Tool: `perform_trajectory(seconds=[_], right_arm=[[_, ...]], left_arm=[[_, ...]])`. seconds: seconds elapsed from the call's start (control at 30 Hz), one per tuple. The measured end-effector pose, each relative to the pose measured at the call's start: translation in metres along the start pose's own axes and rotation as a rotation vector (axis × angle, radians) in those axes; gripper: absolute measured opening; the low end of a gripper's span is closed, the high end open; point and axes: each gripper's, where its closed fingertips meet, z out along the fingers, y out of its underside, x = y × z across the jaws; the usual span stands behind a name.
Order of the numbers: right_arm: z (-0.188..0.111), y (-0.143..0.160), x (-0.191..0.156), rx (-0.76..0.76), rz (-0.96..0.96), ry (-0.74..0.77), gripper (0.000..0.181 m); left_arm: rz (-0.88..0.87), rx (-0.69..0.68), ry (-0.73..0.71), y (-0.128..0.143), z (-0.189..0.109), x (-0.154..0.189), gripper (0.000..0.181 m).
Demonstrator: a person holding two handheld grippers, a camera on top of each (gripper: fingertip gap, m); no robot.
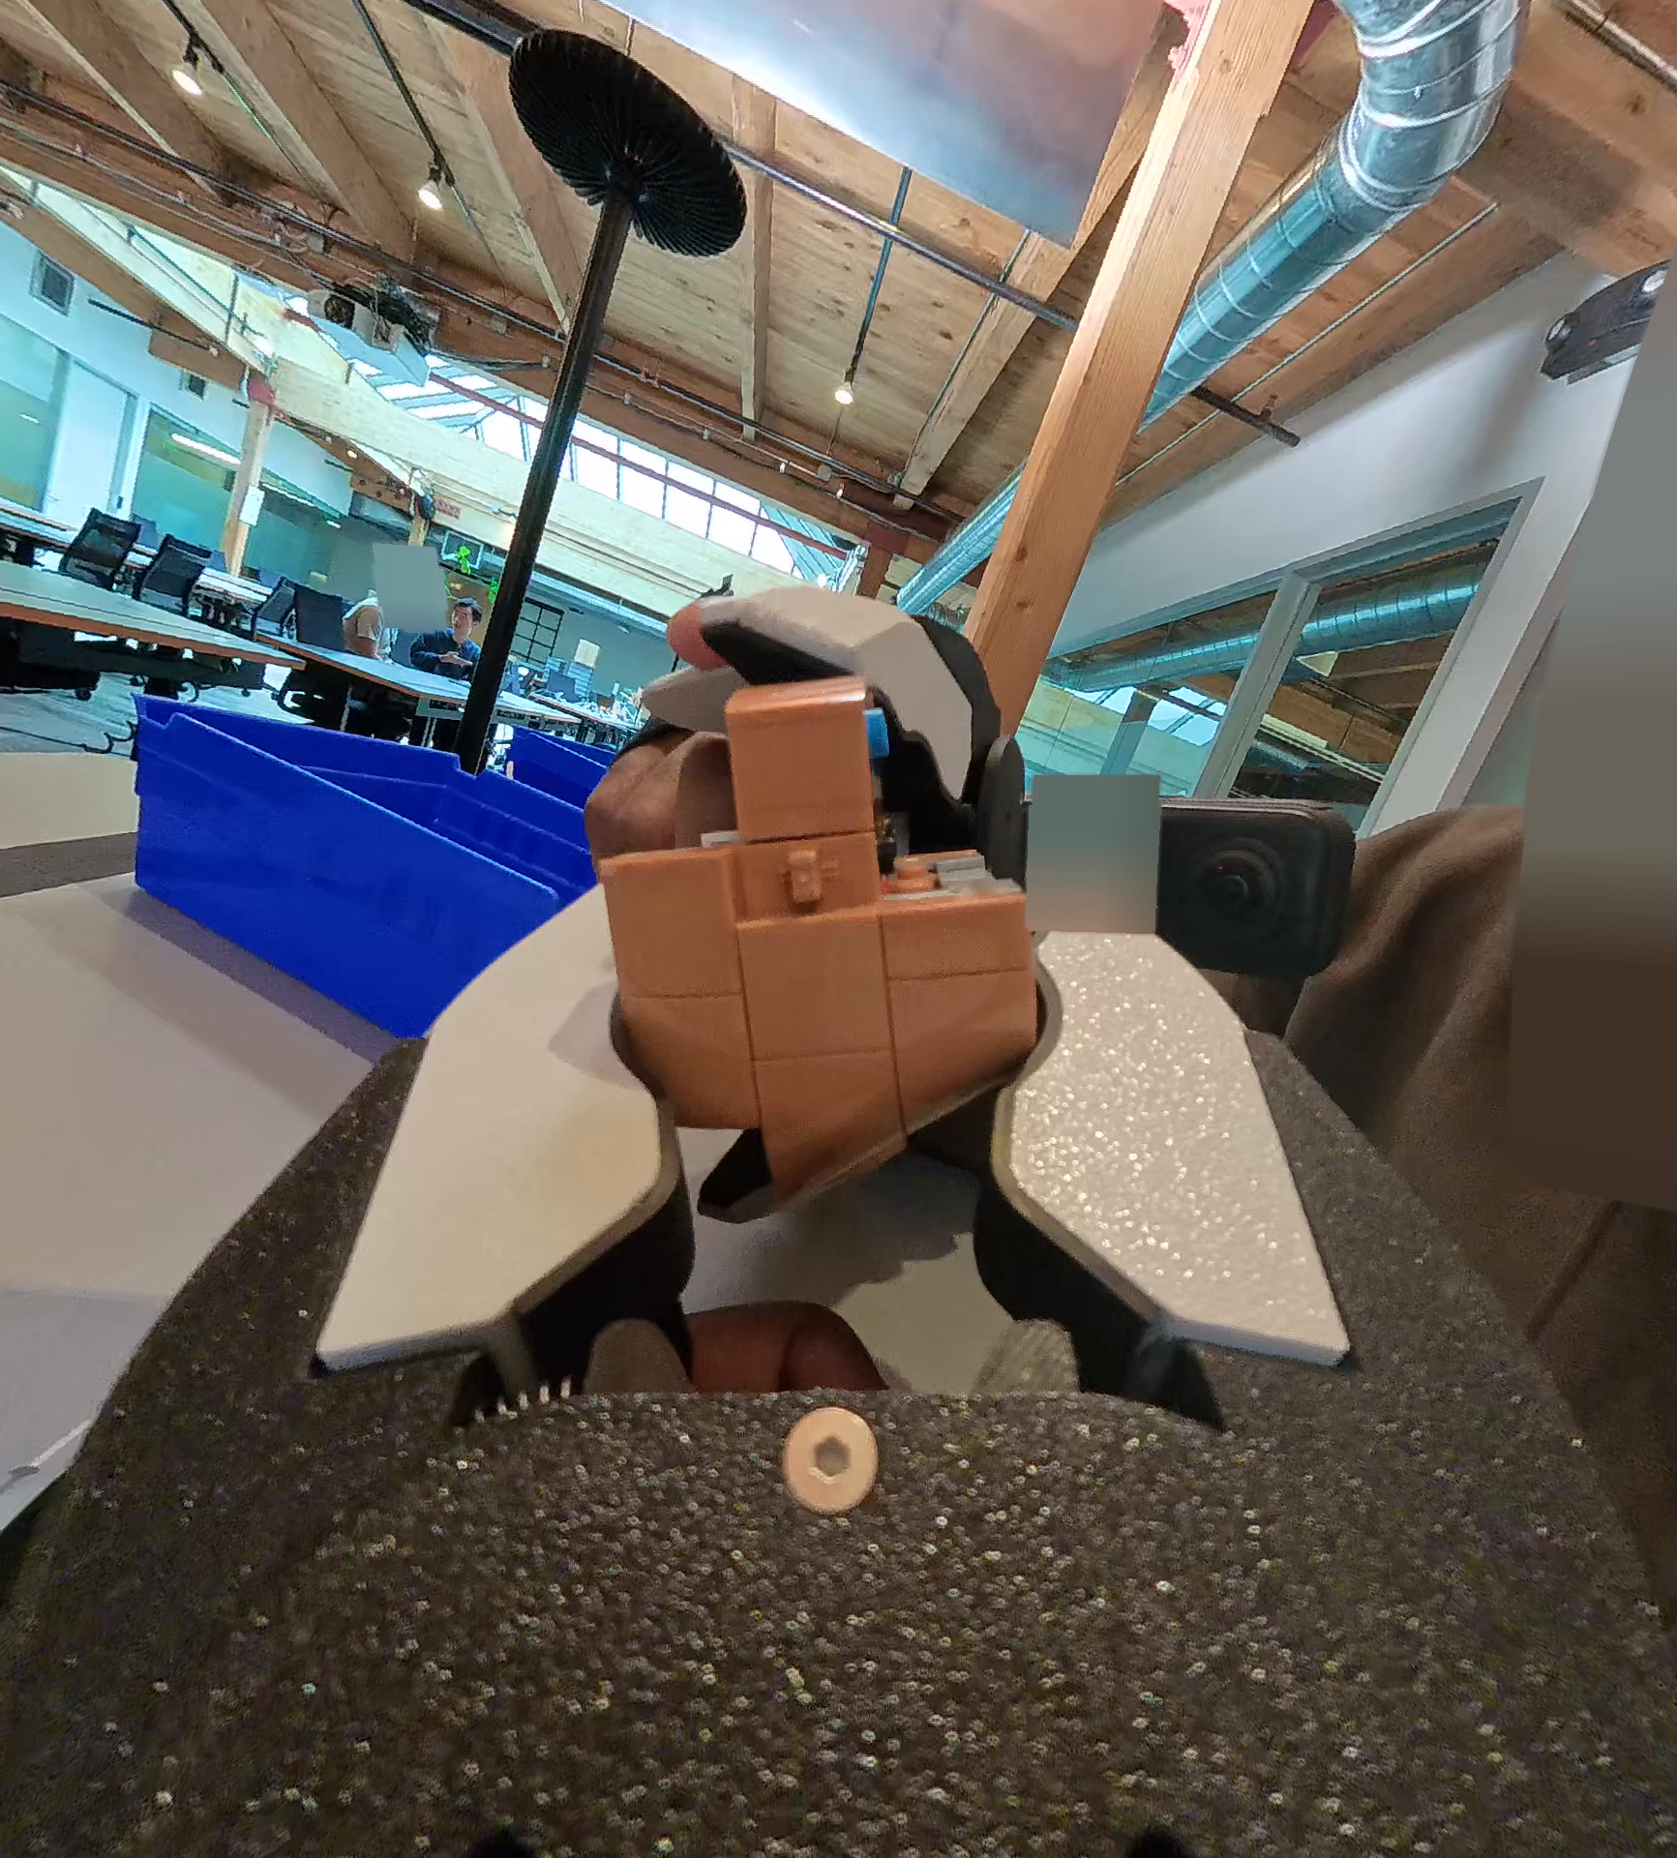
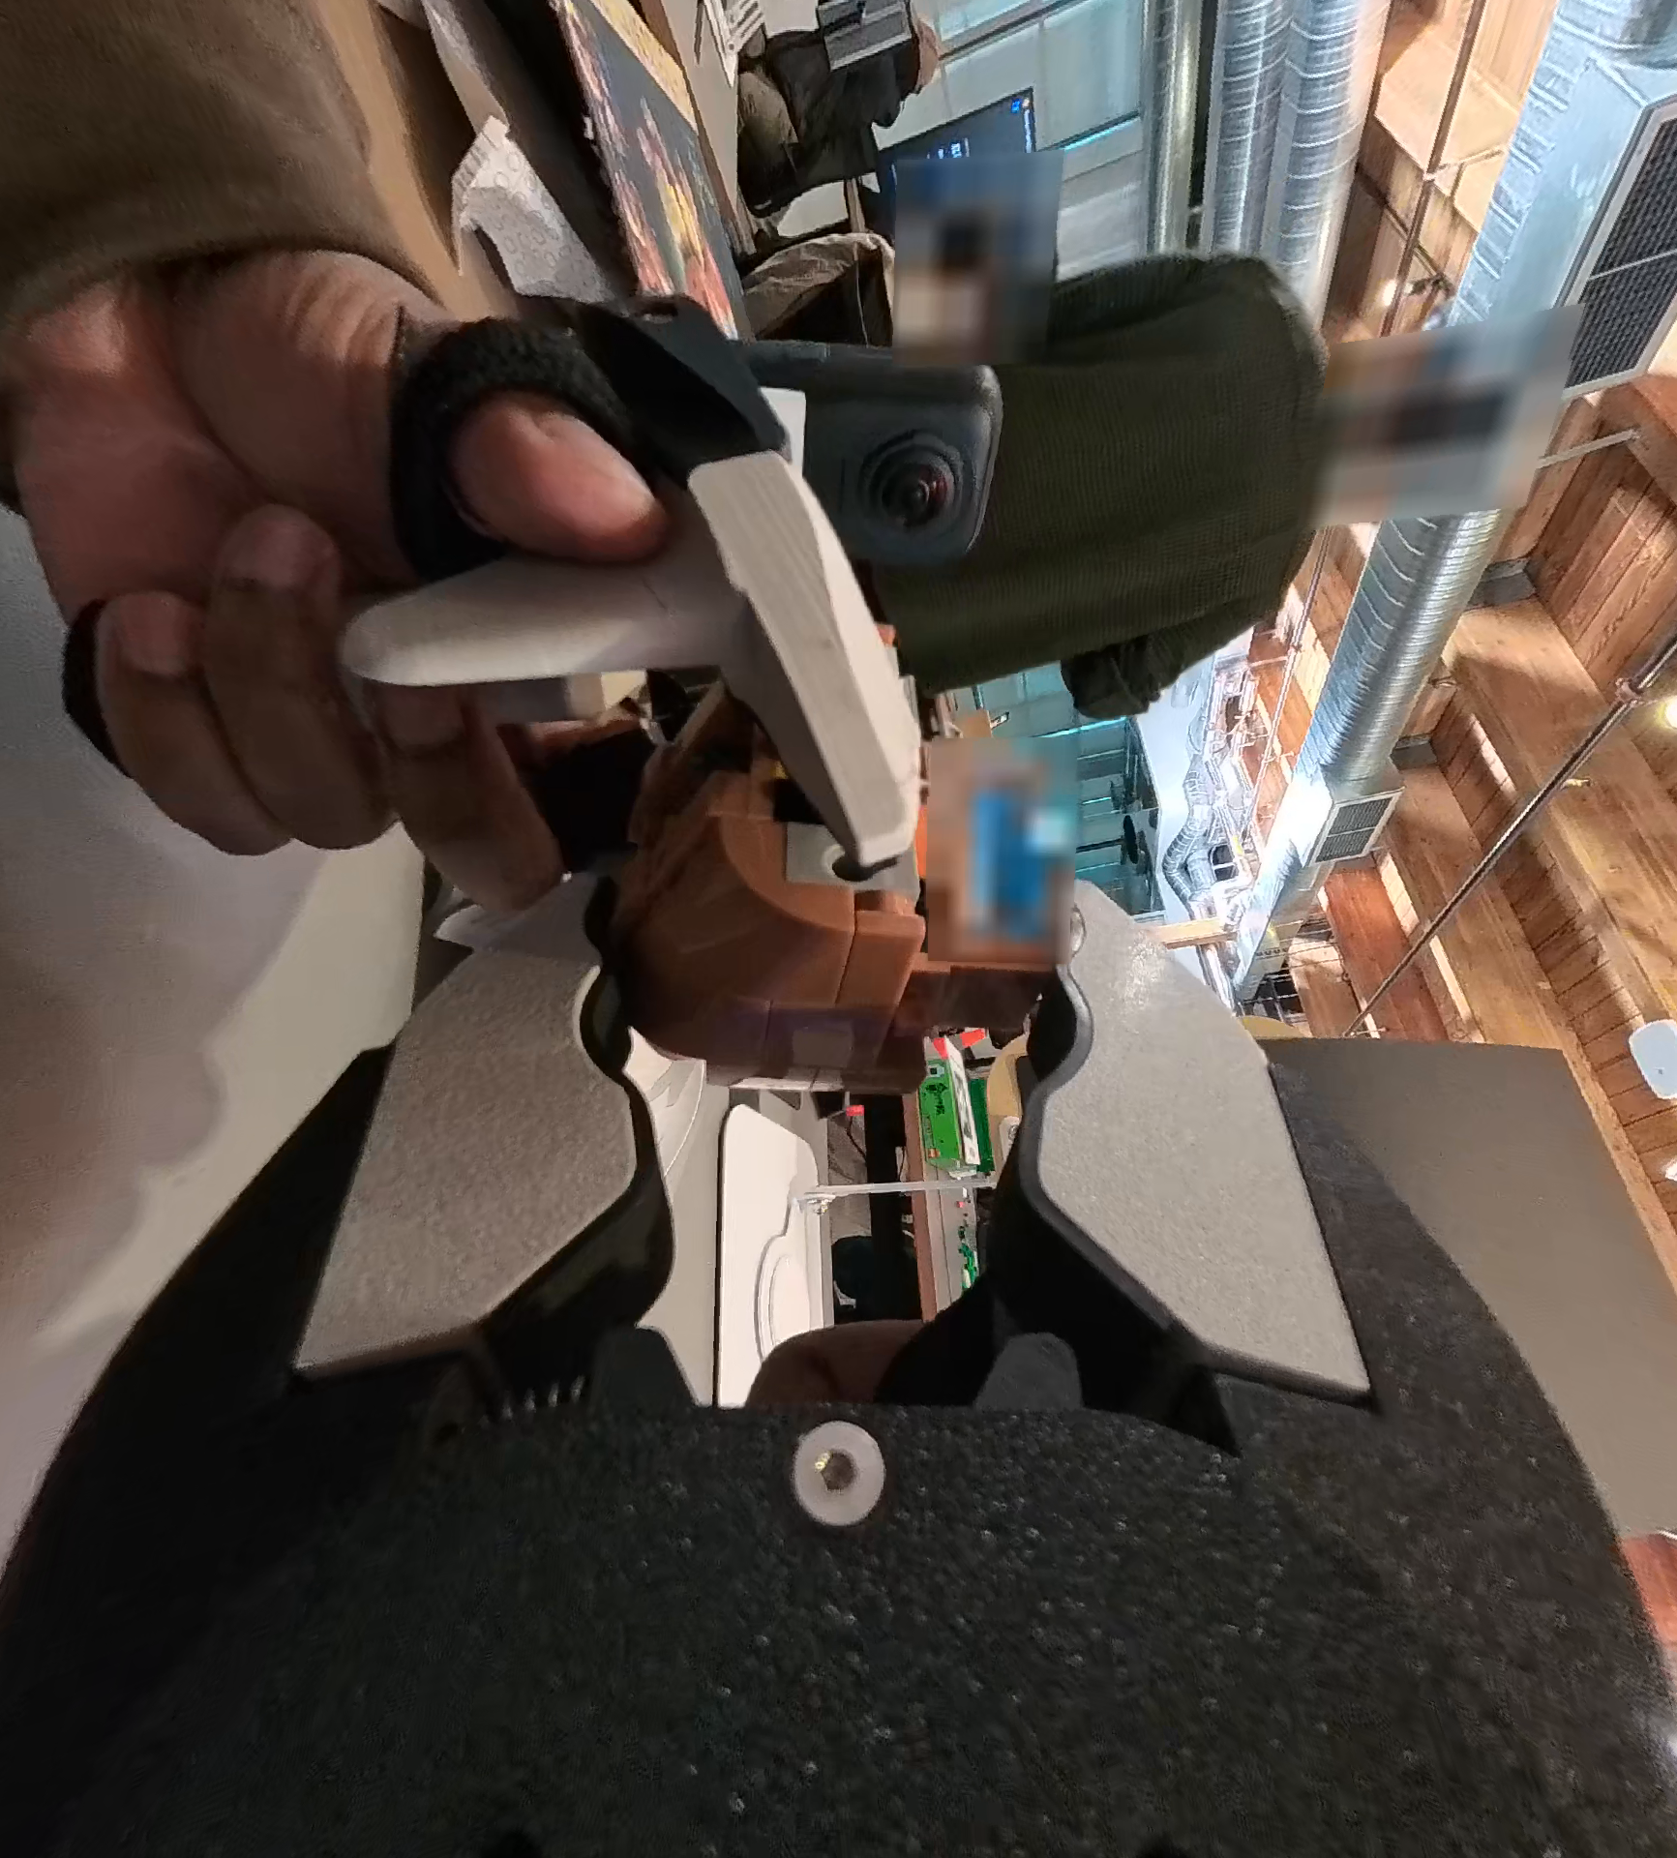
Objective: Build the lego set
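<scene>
- Here, in the left wrist view, the left gripper [image 1: 829, 1015] sits at frame centre; its grey fingers are clamped on the flanks of a tan-brown blocky lego build of smooth tiled plastic bricks [image 1: 819, 965], held up off the pale grey table [image 1: 110, 1056].
- From the upper centre the right gripper [image 1: 804, 684] reaches down onto the build's raised top block; whether those jaws pinch it I cannot tell from here.
- In the right wrist view the right gripper [image 2: 834, 995] brackets the same build from below, seemingly gripping it; the left gripper's grey finger [image 2: 814, 654] crosses above.
- The build's long axis runs up the frame; likely the seating push runs along it, right against left.
- A blue plastic bin [image 1: 331, 855] stands mid-left.
</scene>
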Motion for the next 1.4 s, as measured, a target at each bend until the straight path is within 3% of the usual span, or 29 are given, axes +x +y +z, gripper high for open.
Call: perform_trajectory(seconds=[0.4,0.63,0.87,1.13,1.4], right_arm=[[0.001,0.004,0.01,-0.06,-0.05,0.03,0.09],[0.005,-0.002,0.003,-0.043,-0.017,-0.073,0.097],[0.003,-0.009,0.013,0.022,0.011,0.099,0.089],[0.007,-0.016,0.016,0.064,0.048,0.151,0.083],[-0.007,-0.03,0.029,0.136,0.002,0.197,0.082]], left_arm=[[0.099,0.02,-0.137,-0.011,-0.007,-0.017,0.069],[0.078,-0.038,-0.055,-0.002,-0.002,-0.006,0.069],[0.001,0.073,-0.024,-0.018,-0.008,-0.006,0.069],[0.026,0.038,0.006,-0.014,0.0,0.006,0.07],[0.196,-0.065,0.018,-0.014,0.009,0.022,0.071]])
